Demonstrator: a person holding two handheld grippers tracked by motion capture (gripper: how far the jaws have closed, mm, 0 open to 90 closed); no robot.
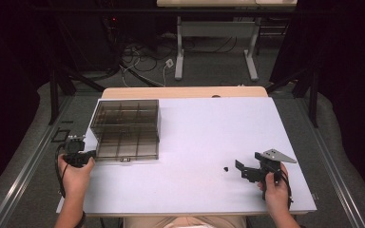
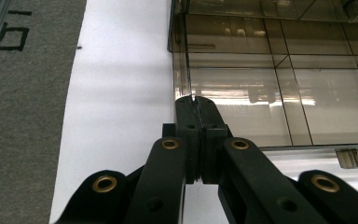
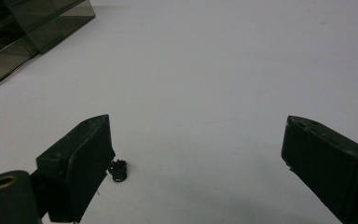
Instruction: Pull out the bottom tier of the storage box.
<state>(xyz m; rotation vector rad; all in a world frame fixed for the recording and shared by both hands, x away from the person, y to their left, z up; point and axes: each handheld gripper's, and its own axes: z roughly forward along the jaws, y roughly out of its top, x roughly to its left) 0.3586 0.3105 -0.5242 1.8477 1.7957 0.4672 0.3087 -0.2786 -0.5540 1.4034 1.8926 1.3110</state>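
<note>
a white table point(image 1: 199, 137) stands over grey carpet. the left gripper point(image 2: 195, 100) has its jaws pressed together, tips at the near left corner of the smoky divided box point(image 1: 126, 130). the right gripper point(image 3: 196, 140) stands wide apart, a small black part point(image 3: 118, 170) lying just beside its left jaw.

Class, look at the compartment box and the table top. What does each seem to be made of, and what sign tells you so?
Compartment box: probably smoke-tinted clear plastic, glossy; its dividers show through the walls and light glints off its surfaces in the left gripper view.
Table top: a smooth, matt white surface, perhaps laminate or painted board; it gives only soft reflections, and a wood-coloured strip shows along the far edge.
</note>
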